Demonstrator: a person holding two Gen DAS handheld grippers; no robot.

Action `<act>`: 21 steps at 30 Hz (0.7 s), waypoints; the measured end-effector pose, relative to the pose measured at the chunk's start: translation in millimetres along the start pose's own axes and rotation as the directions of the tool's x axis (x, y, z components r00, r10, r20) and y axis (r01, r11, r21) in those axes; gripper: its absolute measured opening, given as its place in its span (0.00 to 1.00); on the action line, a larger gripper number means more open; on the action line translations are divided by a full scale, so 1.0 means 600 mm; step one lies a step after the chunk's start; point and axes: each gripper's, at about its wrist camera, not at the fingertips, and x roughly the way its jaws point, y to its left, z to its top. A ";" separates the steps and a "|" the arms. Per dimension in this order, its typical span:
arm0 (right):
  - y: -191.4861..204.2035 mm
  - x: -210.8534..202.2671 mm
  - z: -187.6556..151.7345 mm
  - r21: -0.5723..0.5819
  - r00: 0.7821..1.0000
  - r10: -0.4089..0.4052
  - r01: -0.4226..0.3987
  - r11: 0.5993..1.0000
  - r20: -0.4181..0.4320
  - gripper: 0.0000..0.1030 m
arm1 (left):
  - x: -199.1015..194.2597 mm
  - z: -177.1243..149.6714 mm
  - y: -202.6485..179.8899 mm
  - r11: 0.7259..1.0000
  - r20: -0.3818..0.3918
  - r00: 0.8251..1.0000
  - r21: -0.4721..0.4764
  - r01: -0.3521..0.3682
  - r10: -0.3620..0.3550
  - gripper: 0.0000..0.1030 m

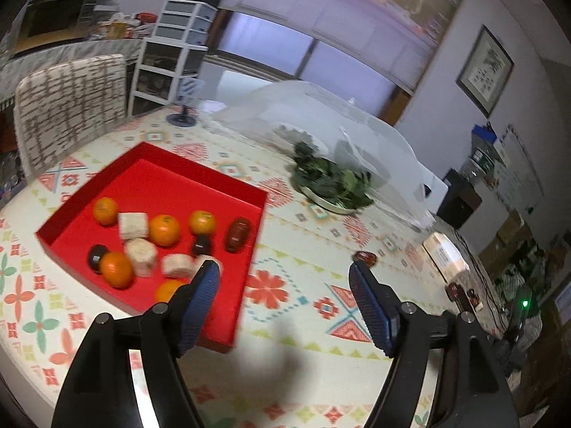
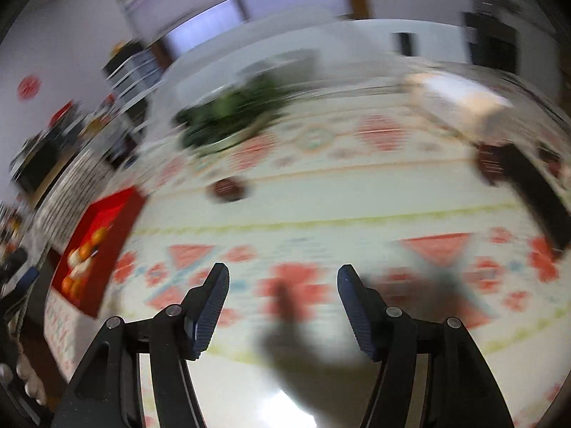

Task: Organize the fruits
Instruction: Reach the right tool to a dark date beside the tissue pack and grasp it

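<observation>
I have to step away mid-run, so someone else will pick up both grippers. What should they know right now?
Left gripper: open, empty, hovering over the near corner of the red tray.
Right gripper: open, empty, above the patterned tablecloth; its view is motion-blurred.
Done: the tray holds five oranges, several pale foam-wrapped fruits and three dark ones.
Left: one small dark reddish item lies loose on the cloth, right of the tray; more sit near the cardboard box. The plate of greens is not part of it.
</observation>
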 end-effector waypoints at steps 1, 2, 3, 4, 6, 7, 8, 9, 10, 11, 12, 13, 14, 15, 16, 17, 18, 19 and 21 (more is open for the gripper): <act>-0.026 -0.007 0.008 0.019 1.000 -0.022 0.022 1.000 0.012 0.66 | 0.007 -0.004 -0.014 1.000 -0.010 1.000 0.009 0.007 -0.007 0.73; -0.052 -0.015 0.018 0.041 0.999 -0.044 0.043 0.998 0.027 0.66 | 0.011 -0.007 -0.023 1.000 -0.016 1.000 0.014 0.011 -0.011 0.73; -0.080 -0.023 0.030 0.063 0.997 -0.068 0.065 0.996 0.044 0.66 | 0.016 -0.011 -0.032 1.000 -0.025 1.000 0.020 0.015 -0.015 0.73; -0.106 -0.029 0.043 0.083 0.994 -0.093 0.088 0.993 0.060 0.66 | 0.023 -0.015 -0.046 0.999 -0.038 0.999 0.028 0.021 -0.020 0.73; -0.147 -0.033 0.070 0.110 0.988 -0.135 0.126 0.986 0.077 0.66 | 0.033 -0.023 -0.066 0.999 -0.058 0.998 0.044 0.028 -0.026 0.73; -0.164 -0.032 0.084 0.120 0.984 -0.159 0.149 0.982 0.083 0.66 | 0.036 -0.026 -0.075 0.998 -0.064 0.998 0.053 0.029 -0.025 0.73; -0.176 -0.030 0.095 0.122 0.979 -0.183 0.172 0.978 0.086 0.66 | 0.039 -0.030 -0.086 0.997 -0.071 0.997 0.067 0.028 -0.023 0.73; -0.186 -0.024 0.106 0.117 0.975 -0.204 0.194 0.974 0.086 0.66 | 0.042 -0.032 -0.093 0.997 -0.076 0.997 0.076 0.028 -0.022 0.73; -0.190 -0.018 0.116 0.108 0.973 -0.217 0.208 0.972 0.084 0.65 | 0.046 -0.034 -0.100 0.996 -0.080 0.997 0.085 0.026 -0.020 0.73; -0.192 -0.009 0.122 0.100 0.971 -0.224 0.215 0.971 0.080 0.65 | 0.048 -0.037 -0.106 0.996 -0.083 0.996 0.092 0.023 -0.016 0.73; -0.194 -0.001 0.127 0.089 0.971 -0.228 0.221 0.971 0.073 0.65 | 0.050 -0.037 -0.111 0.995 -0.086 0.996 0.097 0.020 -0.012 0.73; -0.192 0.011 0.131 0.072 0.970 -0.234 0.229 0.971 0.064 0.65 | 0.054 -0.038 -0.115 0.995 -0.090 0.996 0.101 0.017 -0.007 0.73; -0.190 0.022 0.134 0.059 0.969 -0.242 0.239 0.969 0.055 0.65 | 0.058 -0.039 -0.119 0.994 -0.095 0.995 0.106 0.014 -0.004 0.73; -0.188 0.035 0.137 0.044 0.966 -0.255 0.253 0.967 0.044 0.65 | 0.059 -0.040 -0.121 0.994 -0.098 0.995 0.110 0.012 -0.001 0.73; -0.190 0.047 0.139 0.030 0.963 -0.266 0.265 0.964 0.037 0.64 | 0.063 -0.042 -0.125 0.993 -0.103 0.995 0.115 0.009 0.003 0.73; -0.189 0.058 0.141 0.015 0.960 -0.279 0.279 0.960 0.032 0.62 | 0.065 -0.042 -0.127 0.993 -0.107 0.994 0.120 0.007 0.006 0.73; -0.191 0.067 0.144 0.006 0.958 -0.287 0.287 0.958 0.027 0.62 | 0.067 -0.042 -0.128 0.992 -0.110 0.994 0.123 0.005 0.008 0.73; -0.193 0.077 0.146 -0.005 0.955 -0.296 0.296 0.955 0.016 0.60 | 0.069 -0.043 -0.129 0.992 -0.112 0.994 0.124 0.005 0.009 0.73; -0.196 0.096 0.147 -0.020 0.947 -0.320 0.320 0.947 -0.007 0.54 | 0.074 -0.045 -0.131 0.992 -0.118 0.993 0.126 0.005 0.010 0.73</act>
